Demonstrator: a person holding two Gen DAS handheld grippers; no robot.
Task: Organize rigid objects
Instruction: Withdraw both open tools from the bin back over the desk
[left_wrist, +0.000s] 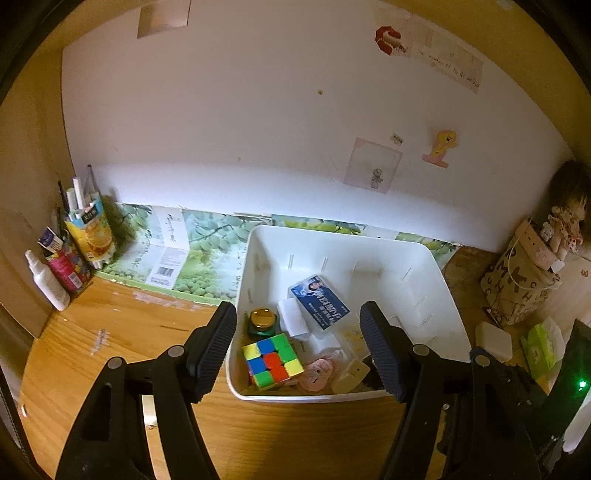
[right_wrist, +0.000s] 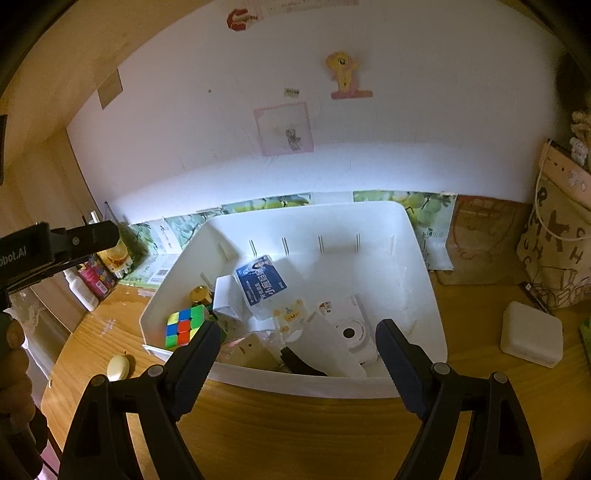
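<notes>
one glossy cube (left_wrist: 272, 361) in smooth plastic bin (left_wrist: 428, 258).

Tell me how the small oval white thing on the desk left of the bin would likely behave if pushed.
The oval thing looks smooth and rounded, so it would probably slide or spin on the wooden desk rather than tip. It seems small and likely light. Its curved sides might slip between jaws unless gripped squarely.

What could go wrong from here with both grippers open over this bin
The white bin is crowded at its near left corner: reaching there could knock the puzzle cube or the small jar. The blue-labelled packet leans on other items and may slide. The right gripper might also bump the bin's near rim.
</notes>
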